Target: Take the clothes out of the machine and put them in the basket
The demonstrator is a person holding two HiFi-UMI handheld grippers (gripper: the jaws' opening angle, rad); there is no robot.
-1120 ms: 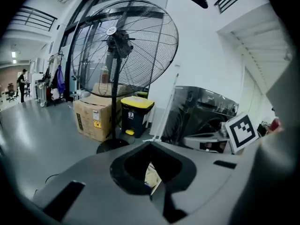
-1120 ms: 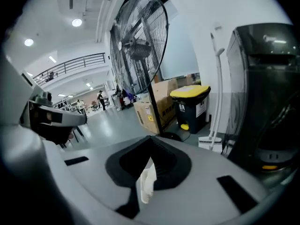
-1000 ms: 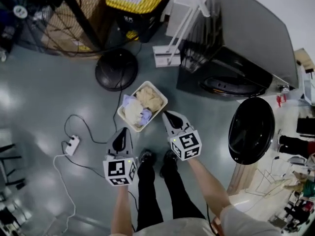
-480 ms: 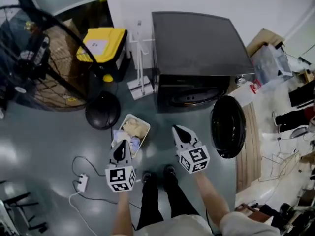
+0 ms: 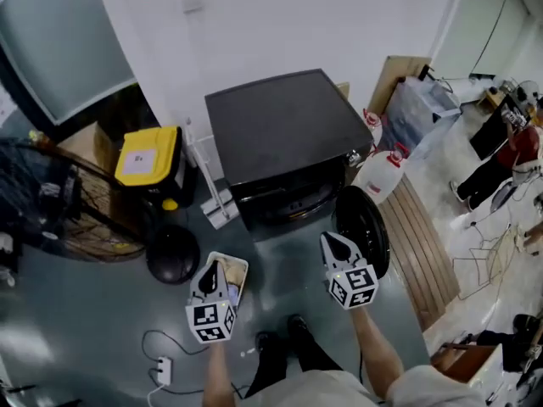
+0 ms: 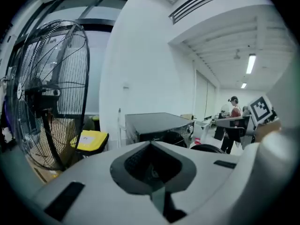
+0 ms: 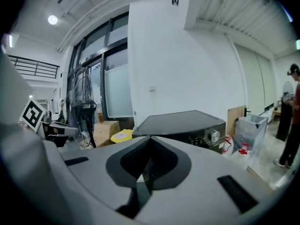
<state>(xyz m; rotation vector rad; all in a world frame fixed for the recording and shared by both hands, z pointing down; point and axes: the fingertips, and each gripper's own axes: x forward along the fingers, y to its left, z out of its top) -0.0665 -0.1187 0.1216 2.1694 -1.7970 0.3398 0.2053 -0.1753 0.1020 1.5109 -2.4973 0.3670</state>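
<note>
The machine (image 5: 280, 125) is black, its door (image 5: 365, 227) glossy black. The basket (image 5: 243, 265) is white, holding cream and lavender clothes (image 5: 231, 280). The bin lid (image 5: 146, 155) is yellow, the floor (image 5: 85, 329) grey-green, the wall (image 5: 280, 32) white.

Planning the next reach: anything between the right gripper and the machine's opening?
Nothing visible. Only bare floor lies between the right gripper and the machine's front opening. The open door hangs beside that gripper on the right, off the line; the basket sits on the floor to the left.

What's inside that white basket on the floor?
Pale clothes, cream and lilac, lie in the basket. The left gripper hangs over its left part, so what's beneath it is hidden.
</note>
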